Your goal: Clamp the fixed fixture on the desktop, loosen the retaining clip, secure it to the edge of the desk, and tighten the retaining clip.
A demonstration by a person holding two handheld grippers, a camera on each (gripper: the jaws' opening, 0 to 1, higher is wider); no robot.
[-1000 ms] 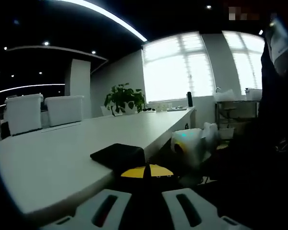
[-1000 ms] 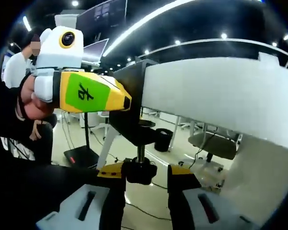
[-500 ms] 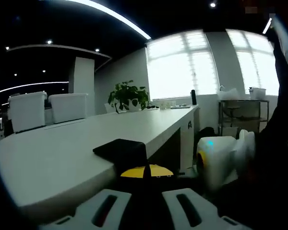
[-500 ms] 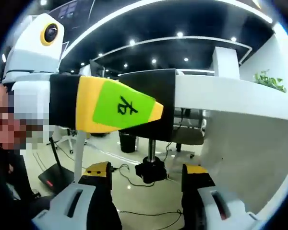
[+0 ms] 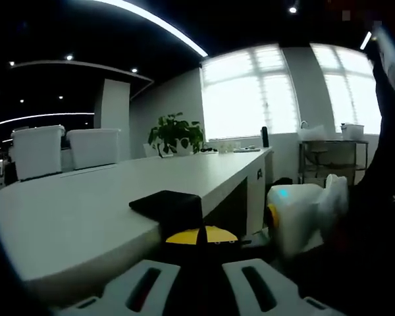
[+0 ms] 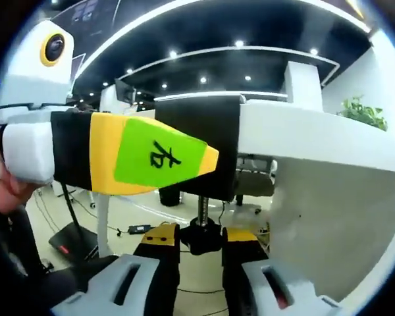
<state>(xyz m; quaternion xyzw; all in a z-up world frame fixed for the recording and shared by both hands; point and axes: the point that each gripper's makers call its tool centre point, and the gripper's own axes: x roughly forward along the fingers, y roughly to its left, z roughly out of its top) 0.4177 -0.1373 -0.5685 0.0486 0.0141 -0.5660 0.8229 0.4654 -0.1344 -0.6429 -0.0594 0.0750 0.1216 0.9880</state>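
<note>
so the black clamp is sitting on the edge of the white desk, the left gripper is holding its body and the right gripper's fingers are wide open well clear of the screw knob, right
Not quite. In the right gripper view the right gripper has its fingers closed in on the screw knob under the black clamp, not wide open and clear of it. The rest holds: the clamp sits on the edge of the white desk and the left gripper holds its body.
</note>
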